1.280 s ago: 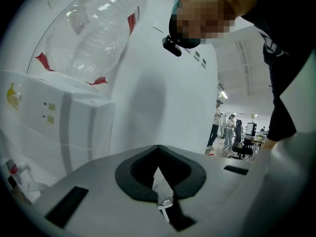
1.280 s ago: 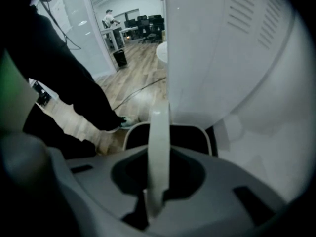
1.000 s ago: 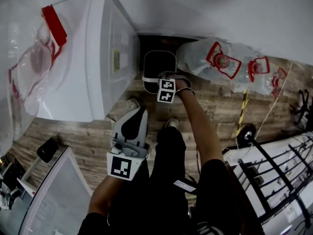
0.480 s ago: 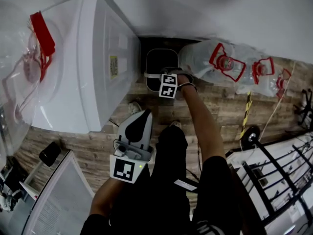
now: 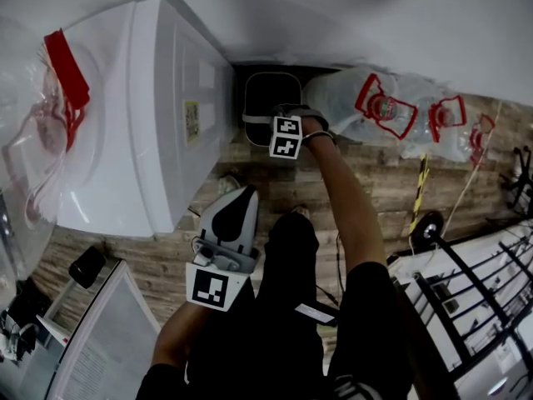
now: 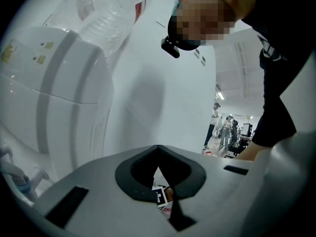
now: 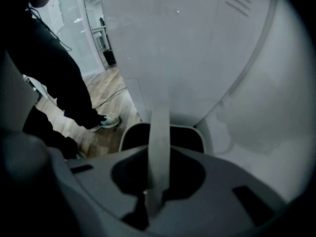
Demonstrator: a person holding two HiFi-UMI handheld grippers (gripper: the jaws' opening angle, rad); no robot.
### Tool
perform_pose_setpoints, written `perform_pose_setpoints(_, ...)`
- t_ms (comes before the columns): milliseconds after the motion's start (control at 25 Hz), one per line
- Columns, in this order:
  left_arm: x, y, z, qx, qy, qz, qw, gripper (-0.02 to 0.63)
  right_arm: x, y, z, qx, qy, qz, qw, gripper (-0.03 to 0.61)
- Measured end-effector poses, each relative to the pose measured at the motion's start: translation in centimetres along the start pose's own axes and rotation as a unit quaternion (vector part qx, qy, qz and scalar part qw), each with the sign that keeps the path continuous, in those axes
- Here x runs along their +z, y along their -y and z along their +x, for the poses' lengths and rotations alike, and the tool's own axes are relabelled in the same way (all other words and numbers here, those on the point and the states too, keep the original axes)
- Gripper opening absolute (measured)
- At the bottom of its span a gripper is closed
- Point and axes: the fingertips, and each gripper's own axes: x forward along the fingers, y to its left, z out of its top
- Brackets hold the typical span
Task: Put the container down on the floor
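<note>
The container [image 5: 268, 95] is a dark bin with a pale rim, in the gap between the white water dispenser [image 5: 158, 123] and the wall. My right gripper [image 5: 280, 120] reaches down to it, shut on its pale strap handle [image 7: 159, 132], which runs up between the jaws in the right gripper view above the bin's dark opening [image 7: 185, 138]. Whether the bin's base touches the wooden floor [image 5: 375, 186] is hidden. My left gripper [image 5: 237, 197] hangs near my leg, jaws together and holding nothing.
Several large clear water bottles with red handles [image 5: 371, 102] lie right of the bin. Another bottle [image 5: 50, 115] sits on the dispenser. A black wire rack [image 5: 466, 298] stands at the right, and a white cabinet [image 5: 100, 340] at the lower left.
The right gripper and the bin have shifted slightly toward the wall in the head view, with the grip unchanged. The left gripper stays about where it was.
</note>
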Motion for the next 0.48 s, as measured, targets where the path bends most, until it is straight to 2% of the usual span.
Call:
perform_pose_setpoints(280, -0.1, 0.2, 0.4, -0.005, -0.003, 0.006, 1.0, 0.023, 0.3, 0.2, 1.4, -0.015, -0.006, -0.018, 1.0, 0.055)
perform_pose_setpoints(480, -0.3, 0.7, 0.6, -0.011, -0.007, 0.013, 0.9998, 0.023, -0.2, -1.2, 3.0, -0.008, -0.006, -0.017, 1.0, 0.055)
